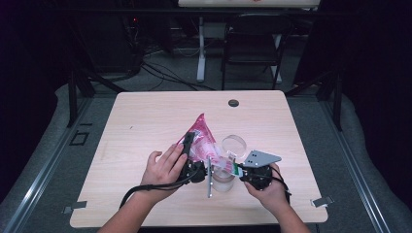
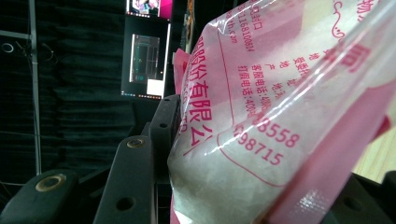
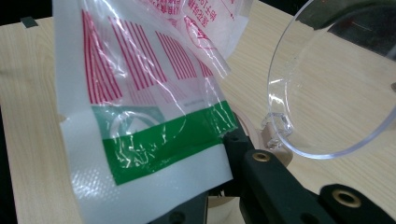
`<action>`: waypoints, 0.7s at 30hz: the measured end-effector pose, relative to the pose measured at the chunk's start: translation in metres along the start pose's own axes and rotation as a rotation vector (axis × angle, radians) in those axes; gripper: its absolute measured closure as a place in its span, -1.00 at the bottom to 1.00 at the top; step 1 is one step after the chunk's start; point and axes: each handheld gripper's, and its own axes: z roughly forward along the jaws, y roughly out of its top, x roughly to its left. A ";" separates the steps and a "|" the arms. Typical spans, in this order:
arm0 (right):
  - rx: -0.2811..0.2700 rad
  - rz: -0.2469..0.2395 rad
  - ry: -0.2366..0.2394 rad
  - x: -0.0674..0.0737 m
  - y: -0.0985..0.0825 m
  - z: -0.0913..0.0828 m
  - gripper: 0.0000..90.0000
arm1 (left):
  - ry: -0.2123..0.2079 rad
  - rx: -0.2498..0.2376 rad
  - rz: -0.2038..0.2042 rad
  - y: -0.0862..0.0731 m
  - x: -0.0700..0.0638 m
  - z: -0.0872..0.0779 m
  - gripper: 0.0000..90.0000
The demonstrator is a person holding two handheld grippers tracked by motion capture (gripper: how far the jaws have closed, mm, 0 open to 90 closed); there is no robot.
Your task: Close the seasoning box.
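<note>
A pink printed plastic bag (image 1: 202, 135) of white powder is held tilted over a clear round jar (image 1: 223, 182) near the table's front edge. The jar's clear hinged lid (image 1: 234, 144) stands open. My left gripper (image 1: 188, 143) is shut on the bag's body, and the bag (image 2: 280, 107) bulges between its jaws in the left gripper view. My right gripper (image 1: 238, 170) comes in from the right and is shut on the bag's green-and-white end (image 3: 159, 149). Just to the right of that end is the lid (image 3: 336, 79). The bag and the grippers hide the jar's mouth.
The light wooden table (image 1: 145, 121) has a small dark grommet (image 1: 233, 103) near its far edge. A dark folding chair (image 1: 252, 46) and a white desk leg (image 1: 200, 48) stand beyond the table. Bare tabletop lies to the left, right and far side.
</note>
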 end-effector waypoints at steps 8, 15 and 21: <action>0.006 0.002 -0.001 0.001 -0.001 0.001 1.00 | -0.001 -0.001 -0.001 0.000 0.000 0.000 0.32; 0.007 0.004 0.000 0.000 -0.001 0.001 1.00 | 0.003 -0.008 -0.001 0.001 -0.001 0.000 0.32; 0.012 0.000 -0.001 0.000 -0.001 0.002 1.00 | 0.001 -0.003 0.000 0.001 -0.001 -0.001 0.32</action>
